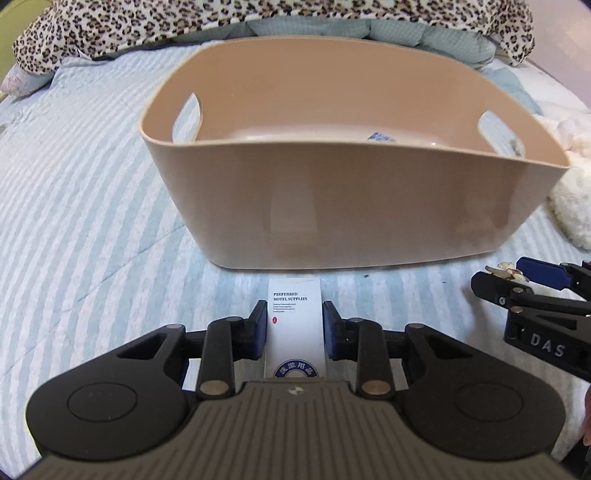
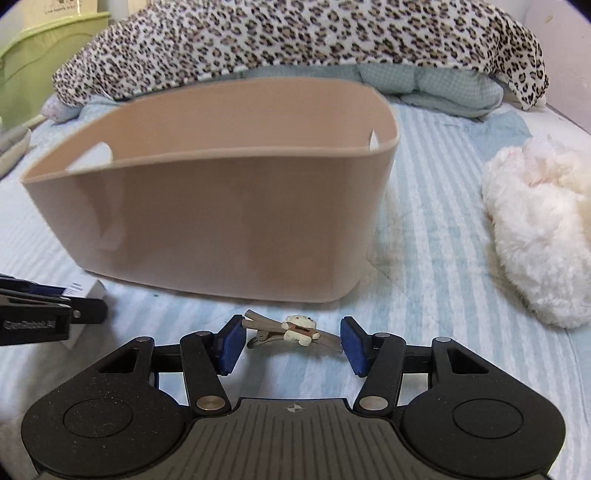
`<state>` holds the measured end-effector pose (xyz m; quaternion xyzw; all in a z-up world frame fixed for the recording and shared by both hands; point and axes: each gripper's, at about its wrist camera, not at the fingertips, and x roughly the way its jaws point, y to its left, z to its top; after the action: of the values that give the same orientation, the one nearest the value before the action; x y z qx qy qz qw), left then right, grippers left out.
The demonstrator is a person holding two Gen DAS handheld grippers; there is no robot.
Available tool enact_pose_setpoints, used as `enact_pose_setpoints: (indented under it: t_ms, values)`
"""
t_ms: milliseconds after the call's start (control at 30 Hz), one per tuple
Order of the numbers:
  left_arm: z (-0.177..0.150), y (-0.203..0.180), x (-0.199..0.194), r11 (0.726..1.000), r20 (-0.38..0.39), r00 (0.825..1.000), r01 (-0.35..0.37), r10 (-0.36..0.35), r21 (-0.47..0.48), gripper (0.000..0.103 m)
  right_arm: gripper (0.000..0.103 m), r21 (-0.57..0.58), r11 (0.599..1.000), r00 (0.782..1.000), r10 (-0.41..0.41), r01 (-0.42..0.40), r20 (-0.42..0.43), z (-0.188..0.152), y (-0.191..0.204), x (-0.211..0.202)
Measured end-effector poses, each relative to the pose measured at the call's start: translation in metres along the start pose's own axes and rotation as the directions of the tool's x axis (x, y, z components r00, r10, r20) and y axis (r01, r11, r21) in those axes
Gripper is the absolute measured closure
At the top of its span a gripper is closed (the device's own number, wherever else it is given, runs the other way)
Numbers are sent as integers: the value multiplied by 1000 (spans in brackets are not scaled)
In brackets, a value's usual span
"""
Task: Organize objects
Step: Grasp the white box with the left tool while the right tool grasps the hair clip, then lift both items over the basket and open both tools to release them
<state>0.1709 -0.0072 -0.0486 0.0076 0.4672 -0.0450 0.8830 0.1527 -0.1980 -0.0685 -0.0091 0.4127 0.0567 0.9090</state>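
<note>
A beige plastic basket [image 1: 332,206] with handle cut-outs stands on the striped bed; it also shows in the right wrist view [image 2: 207,221]. A small item with blue print [image 1: 382,137] lies inside it. My left gripper [image 1: 294,325] has its blue pads against both sides of a white hotel-supplies box [image 1: 293,317] lying just in front of the basket. My right gripper [image 2: 291,341] is open around a metal hair clip with a small bear figure [image 2: 299,328] lying on the bed, pads close to its ends. The right gripper also shows in the left wrist view [image 1: 517,284].
A leopard-print blanket [image 2: 295,33] and a pale blue pillow [image 2: 424,85] lie behind the basket. A white fluffy plush [image 2: 543,229] lies to the right. A green piece of furniture [image 2: 33,62] stands at far left. The bed cover is blue-and-white striped [image 1: 74,221].
</note>
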Motion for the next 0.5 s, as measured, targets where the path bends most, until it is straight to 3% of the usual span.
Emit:
enact_pose_setpoints:
  t_ms: [267,500]
  values:
    - [1,3,-50,1000,111,994,-4,1,28,71,50,35,998,991,44,-49,126,4,1,-59]
    - [17,-4,-96,997,227,974,-21,4,72,71,50,22,997,960,64,-73,271,27,2,-105]
